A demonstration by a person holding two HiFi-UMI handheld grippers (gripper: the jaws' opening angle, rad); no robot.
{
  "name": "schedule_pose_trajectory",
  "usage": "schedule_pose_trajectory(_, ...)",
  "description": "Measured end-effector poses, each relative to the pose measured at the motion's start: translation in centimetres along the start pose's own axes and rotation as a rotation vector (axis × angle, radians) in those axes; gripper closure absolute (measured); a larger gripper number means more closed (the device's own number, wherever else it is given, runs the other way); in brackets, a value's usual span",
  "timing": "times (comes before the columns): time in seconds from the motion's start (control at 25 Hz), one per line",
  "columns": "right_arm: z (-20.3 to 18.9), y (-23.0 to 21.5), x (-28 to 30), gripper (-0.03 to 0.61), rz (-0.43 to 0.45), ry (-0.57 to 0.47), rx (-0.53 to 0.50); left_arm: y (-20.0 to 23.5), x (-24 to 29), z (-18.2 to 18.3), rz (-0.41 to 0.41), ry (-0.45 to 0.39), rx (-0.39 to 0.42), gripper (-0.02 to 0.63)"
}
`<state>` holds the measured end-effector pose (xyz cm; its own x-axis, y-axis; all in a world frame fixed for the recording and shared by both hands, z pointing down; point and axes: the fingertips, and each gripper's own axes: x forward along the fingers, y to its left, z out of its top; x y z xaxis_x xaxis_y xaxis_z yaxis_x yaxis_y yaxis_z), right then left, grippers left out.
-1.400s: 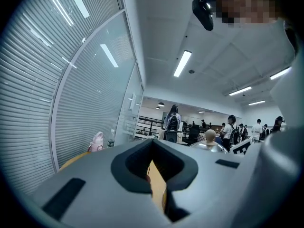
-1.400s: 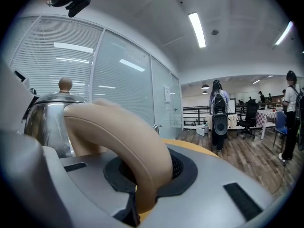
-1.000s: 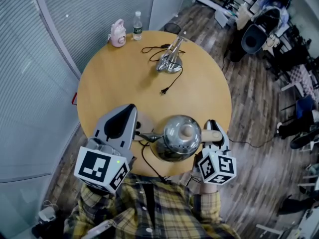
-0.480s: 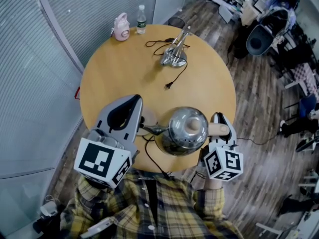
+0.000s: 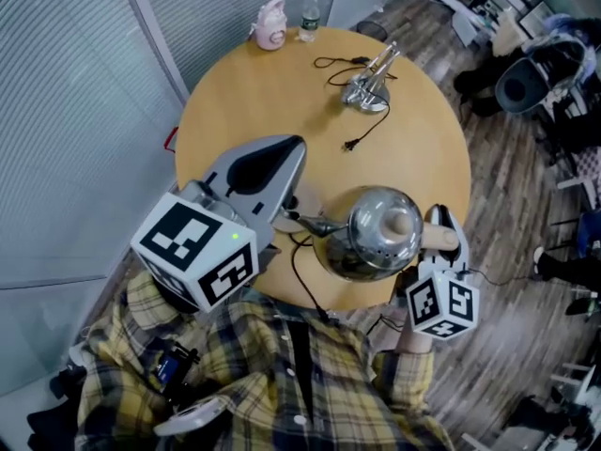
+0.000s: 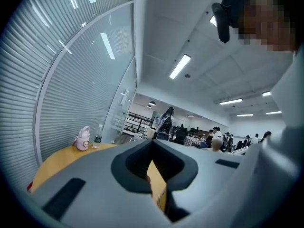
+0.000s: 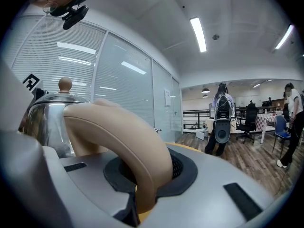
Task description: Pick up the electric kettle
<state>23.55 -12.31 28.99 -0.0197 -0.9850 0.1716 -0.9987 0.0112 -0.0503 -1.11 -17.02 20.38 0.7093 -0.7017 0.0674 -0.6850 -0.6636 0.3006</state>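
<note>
Right hand-held gripper [image 5: 439,230] clamps handle [image 7: 118,141], kettle [image 7: 42,115] half-hidden

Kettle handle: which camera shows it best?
Right gripper view: the beige handle fills the frame, clamped between the jaws. Head view shows only its top from above. Left gripper view shows none of it.

Head view steeply down over the round table [image 5: 272,111] — both gripper views low, level across it

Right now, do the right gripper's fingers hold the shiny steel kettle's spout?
No, the fingers of the right gripper clamp the beige curved handle of the shiny steel kettle.
</note>
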Motion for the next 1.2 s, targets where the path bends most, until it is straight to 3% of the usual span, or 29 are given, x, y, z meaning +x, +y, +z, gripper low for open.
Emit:
schedule_pose_trajectory(0.32,-0.3,1.2,0.7,0.520,0.019,0.001,0.004,1.6,-0.5,-0.2,0.009,0.019,0.002,0.612)
schedule_pose_trajectory(0.72,0.2,0.8,0.3,0.520,0.025,-0.001,0.019,0.1,-0.6,0.3,0.020,0.035,0.113,0.612)
schedule_pose_trajectory(1.2,0.7,1.7,0.9,0.520,0.026,-0.001,0.007,1.3,-0.9,0.5,0.015,0.041,0.100,0.612)
